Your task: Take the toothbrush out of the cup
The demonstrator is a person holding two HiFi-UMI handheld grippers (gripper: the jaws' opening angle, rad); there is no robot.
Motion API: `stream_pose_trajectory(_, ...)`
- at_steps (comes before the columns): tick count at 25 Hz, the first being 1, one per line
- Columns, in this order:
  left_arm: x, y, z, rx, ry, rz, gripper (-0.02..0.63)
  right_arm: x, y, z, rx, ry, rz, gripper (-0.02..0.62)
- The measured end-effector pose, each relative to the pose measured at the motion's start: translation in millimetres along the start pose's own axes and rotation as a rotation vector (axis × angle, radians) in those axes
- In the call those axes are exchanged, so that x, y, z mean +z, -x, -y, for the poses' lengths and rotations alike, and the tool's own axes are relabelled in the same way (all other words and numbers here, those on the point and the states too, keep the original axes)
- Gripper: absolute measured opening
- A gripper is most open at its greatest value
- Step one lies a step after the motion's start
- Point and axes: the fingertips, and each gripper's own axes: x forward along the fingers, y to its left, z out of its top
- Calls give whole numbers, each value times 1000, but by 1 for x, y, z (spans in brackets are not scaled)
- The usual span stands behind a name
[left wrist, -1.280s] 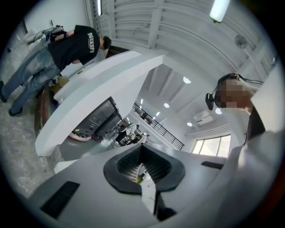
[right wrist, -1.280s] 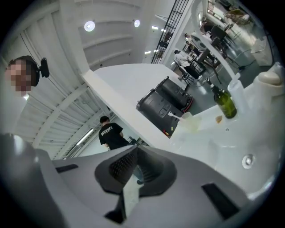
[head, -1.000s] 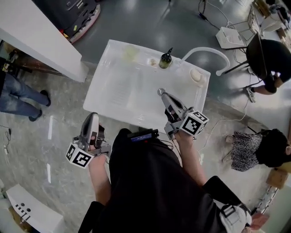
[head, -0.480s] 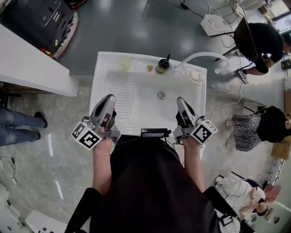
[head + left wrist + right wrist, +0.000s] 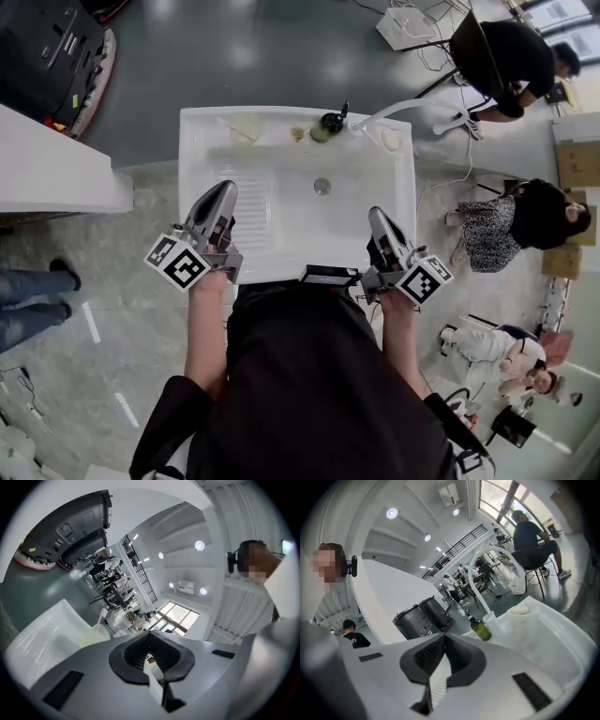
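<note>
While poised at six o'clock of the sink (image 5: pixel 281 267), held left gripper (image 5: pixel 225 187) and right gripper (image 5: pixel 377 214) clenched, empty; spotted cup (image 5: pixel 246 127) at eleven o'clock.

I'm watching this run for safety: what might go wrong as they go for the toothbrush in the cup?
1. The left gripper and the right gripper are both shut; reaching in like that would probably knock the cup over.
2. The cup stands on the narrow back ledge of the sink, so an angled pull could tip it into the basin.
</note>
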Motion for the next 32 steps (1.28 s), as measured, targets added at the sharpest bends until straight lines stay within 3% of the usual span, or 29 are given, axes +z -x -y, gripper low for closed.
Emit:
stream_pose_trajectory(6,-9,-7,-17,25,-50,-63,6,-3,-6,-5,9,9,-3,5)
stream_pose_trajectory(13,-8,-4,-35,87,-81,-63,6,3,-11,0,32,3,9,5)
stream_pose_trajectory(20,3,-25,-62,102,-151,-75,8,14,-5,11,34,-13,33,5)
stream_pose_trajectory(25,1,-47,-87,131,-203,-132,11,21,7,21,16,-21,56,5)
stream_pose_trajectory(29,0,-57,-114,201,-277,-192,93,21,11,29,5,-33,65,5)
stream_pose_trajectory(32,-4,-67,-129,237,-298,-225,118,26,16,36,-4,-40,75,5)
